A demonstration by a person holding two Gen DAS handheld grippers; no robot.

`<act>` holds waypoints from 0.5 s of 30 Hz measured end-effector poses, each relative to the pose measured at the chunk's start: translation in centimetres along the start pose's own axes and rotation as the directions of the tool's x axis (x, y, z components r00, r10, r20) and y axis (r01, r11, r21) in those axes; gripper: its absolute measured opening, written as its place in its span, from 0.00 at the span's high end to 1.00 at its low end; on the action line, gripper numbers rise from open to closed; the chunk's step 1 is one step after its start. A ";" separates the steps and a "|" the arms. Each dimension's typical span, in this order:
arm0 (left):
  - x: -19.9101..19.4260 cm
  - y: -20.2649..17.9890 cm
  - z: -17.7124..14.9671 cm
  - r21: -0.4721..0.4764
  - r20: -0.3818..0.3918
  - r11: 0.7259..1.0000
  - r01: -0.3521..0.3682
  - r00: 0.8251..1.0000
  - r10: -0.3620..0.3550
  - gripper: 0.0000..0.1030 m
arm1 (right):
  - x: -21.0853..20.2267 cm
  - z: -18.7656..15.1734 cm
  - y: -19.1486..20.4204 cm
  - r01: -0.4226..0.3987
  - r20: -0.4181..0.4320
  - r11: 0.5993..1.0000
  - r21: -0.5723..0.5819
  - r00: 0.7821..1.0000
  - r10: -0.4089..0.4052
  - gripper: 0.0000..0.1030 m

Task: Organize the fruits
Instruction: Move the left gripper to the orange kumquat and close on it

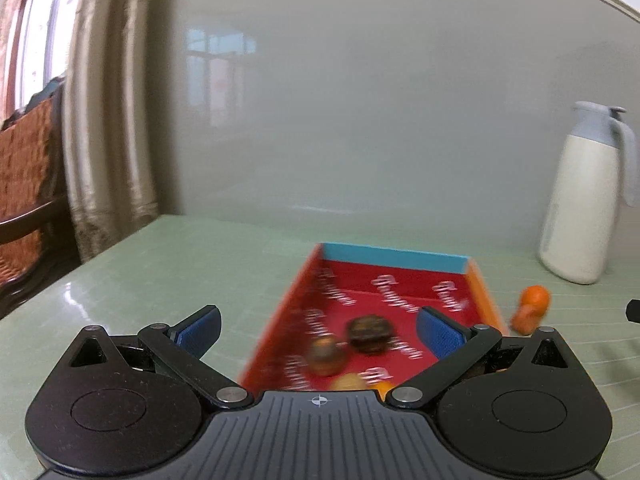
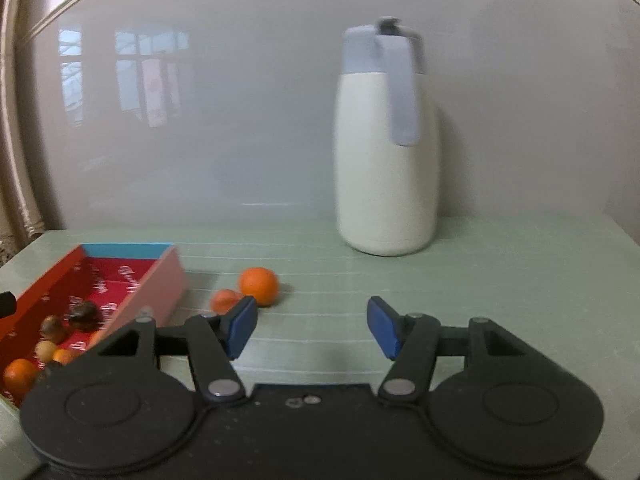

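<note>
A red cardboard box (image 1: 308, 280) with a blue far wall sits on the green table; it also shows in the right wrist view (image 2: 160, 284). Inside lie a dark brown fruit (image 1: 370, 334), a brown fruit (image 1: 326, 354) and small orange fruits (image 2: 18, 374). Two oranges lie on the table right of the box: a larger one (image 2: 259, 285) and a smaller one (image 2: 225, 300), seen together in the left wrist view (image 1: 532, 308). My left gripper (image 1: 318, 330) is open and empty over the box. My right gripper (image 2: 312, 328) is open and empty, just right of the oranges.
A white thermos jug (image 2: 386, 160) with a grey-blue lid stands at the back of the table by the wall; it also shows in the left wrist view (image 1: 580, 200). A wooden chair (image 1: 28, 184) and curtains (image 1: 108, 120) stand beyond the table's left edge.
</note>
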State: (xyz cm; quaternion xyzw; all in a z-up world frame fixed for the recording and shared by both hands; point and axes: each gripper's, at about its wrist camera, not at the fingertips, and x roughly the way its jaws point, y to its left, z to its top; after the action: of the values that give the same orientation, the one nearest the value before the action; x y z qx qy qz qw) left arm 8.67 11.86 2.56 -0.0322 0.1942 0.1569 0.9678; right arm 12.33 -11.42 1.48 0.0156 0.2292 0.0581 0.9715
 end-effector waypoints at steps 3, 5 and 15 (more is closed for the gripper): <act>0.4 -2.2 0.2 0.014 0.000 0.999 0.034 0.999 -0.034 0.00 | -0.3 -0.1 -2.0 0.031 0.004 0.999 0.024 1.000 -0.031 0.41; 0.6 -3.8 0.2 0.027 0.001 0.998 0.055 0.998 -0.055 0.00 | -0.5 -0.2 -3.3 0.060 0.006 0.998 0.031 0.998 -0.060 0.41; 1.7 -12.5 0.7 0.123 0.008 0.981 0.150 0.988 -0.152 0.00 | -1.1 -0.3 -9.5 0.187 0.017 0.978 0.096 0.982 -0.190 0.41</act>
State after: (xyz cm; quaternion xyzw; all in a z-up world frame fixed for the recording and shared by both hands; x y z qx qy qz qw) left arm 14.36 0.55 2.54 0.0140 0.1922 0.0710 0.9787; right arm 12.25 -21.00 1.15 0.0403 0.2193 -0.0453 0.9738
